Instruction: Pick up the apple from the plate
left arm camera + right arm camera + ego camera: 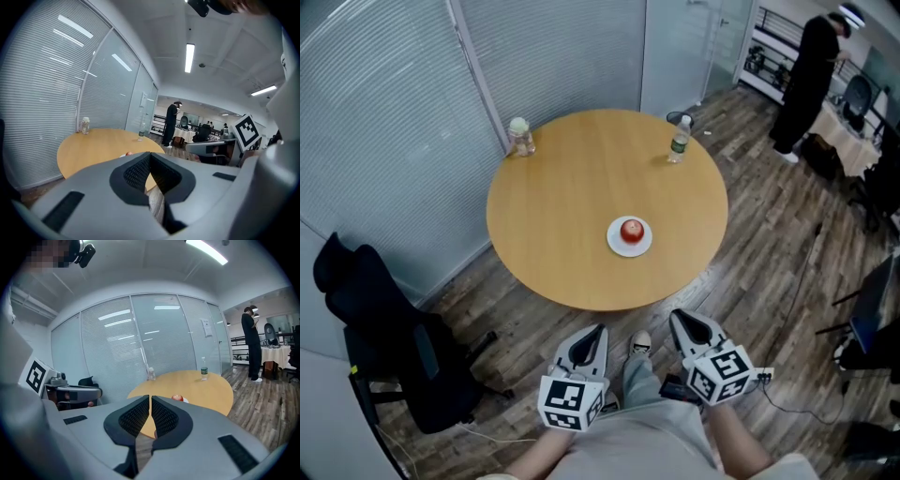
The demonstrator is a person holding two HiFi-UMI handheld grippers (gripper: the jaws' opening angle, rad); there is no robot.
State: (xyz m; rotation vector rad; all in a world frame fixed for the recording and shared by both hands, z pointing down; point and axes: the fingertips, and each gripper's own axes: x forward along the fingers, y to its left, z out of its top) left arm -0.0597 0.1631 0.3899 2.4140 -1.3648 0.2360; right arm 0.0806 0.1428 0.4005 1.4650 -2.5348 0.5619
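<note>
Looks like an office meeting corner. Has glass partition walls hung with closed blinds [384, 112], a round wooden table [572, 197] on wood-plank flooring [769, 225], and a black swivel chair [403, 356] pushed against the partition. Carries long ceiling strip lights [189, 57] overhead. Opens at the far side onto a shared work area with desks [853, 131] and shelving [769, 52], where a person [809, 80] stands.

Round table [553, 216]: plate [614, 246] (w/ apple [631, 229]) mid; clear bottle [521, 137], green-label bottle [678, 141] far edge.
</note>
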